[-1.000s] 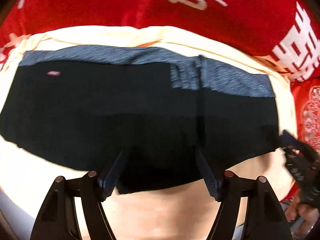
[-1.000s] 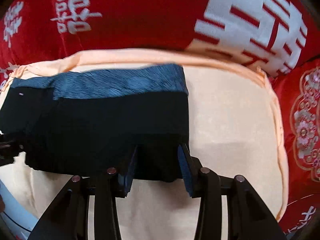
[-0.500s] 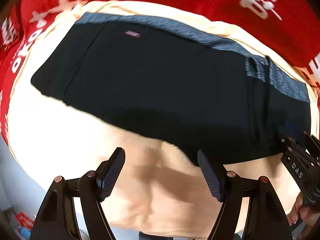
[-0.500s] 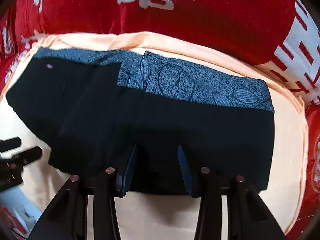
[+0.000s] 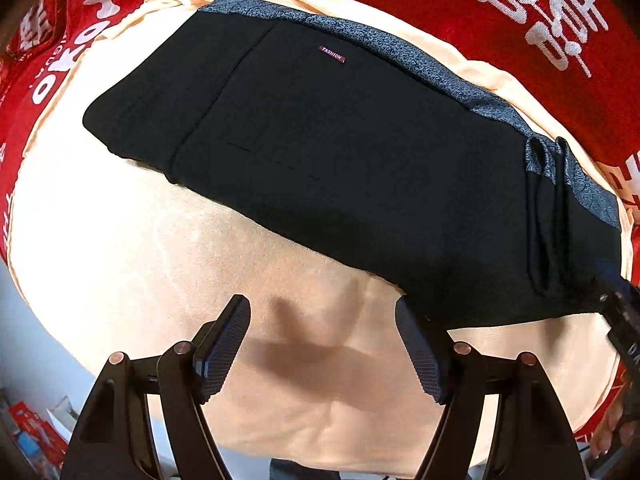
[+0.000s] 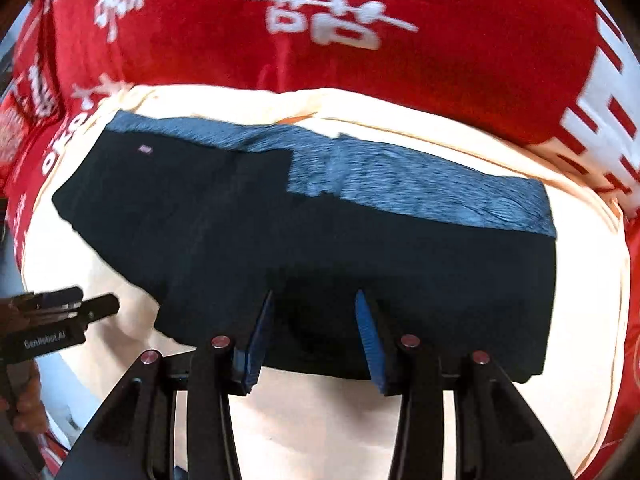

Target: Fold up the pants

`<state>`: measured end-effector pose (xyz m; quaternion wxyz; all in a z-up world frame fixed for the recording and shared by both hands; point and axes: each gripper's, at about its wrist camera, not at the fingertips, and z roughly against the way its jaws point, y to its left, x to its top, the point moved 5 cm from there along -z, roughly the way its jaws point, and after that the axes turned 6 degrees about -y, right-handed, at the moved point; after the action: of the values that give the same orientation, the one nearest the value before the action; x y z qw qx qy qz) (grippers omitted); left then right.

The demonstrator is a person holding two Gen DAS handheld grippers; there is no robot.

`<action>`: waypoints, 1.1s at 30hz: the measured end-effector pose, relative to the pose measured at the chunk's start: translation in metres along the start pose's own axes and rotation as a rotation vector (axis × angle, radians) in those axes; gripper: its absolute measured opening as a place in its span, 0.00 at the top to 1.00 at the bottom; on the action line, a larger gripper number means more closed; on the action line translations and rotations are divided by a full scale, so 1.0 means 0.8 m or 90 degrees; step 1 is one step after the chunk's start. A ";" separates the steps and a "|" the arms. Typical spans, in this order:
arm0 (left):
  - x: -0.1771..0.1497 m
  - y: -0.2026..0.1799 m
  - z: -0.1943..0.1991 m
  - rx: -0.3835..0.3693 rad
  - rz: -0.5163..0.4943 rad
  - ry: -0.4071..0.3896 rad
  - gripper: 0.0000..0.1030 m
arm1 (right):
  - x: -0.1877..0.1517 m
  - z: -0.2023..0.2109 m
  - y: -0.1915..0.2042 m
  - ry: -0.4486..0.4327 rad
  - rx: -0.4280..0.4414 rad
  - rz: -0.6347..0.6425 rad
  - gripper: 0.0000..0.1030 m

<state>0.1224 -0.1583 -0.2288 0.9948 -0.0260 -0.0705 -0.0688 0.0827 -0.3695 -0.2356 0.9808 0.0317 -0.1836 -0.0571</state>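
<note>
The black pants point(image 5: 340, 152) lie folded flat on a cream cloth point(image 5: 120, 260), their blue-grey patterned waistband point(image 5: 420, 64) along the far side. My left gripper point(image 5: 320, 308) is open over bare cream cloth, its right finger just short of the pants' near edge. In the right wrist view the pants point(image 6: 320, 232) fill the middle. My right gripper point(image 6: 315, 300) stands open with its tips over the pants' near edge, and no pad presses on fabric. Each gripper shows in the other's view: the right gripper point(image 5: 620, 312) at the pants' right end, the left gripper point(image 6: 96, 306) beside their left end.
Red bedding with white characters point(image 6: 320, 12) surrounds the cream cloth point(image 6: 400, 420) on the far side and both ends. A person's hand point(image 6: 24, 400) holds the left gripper. Red boxes point(image 5: 32, 432) lie low at the left, beyond the cloth's edge.
My left gripper has drawn back off the pants' near edge onto bare cream cloth and rolled. My right gripper has slid left along the near edge. Neither has closed.
</note>
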 end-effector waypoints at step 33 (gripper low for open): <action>-0.003 0.027 -0.017 -0.011 0.025 0.000 0.26 | 0.015 -0.008 0.046 0.059 -0.028 0.030 0.51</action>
<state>0.1248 -0.1378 -0.2432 0.9957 -0.0362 -0.0691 -0.0495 0.0996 -0.3343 -0.2343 0.9898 0.0085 -0.1377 -0.0364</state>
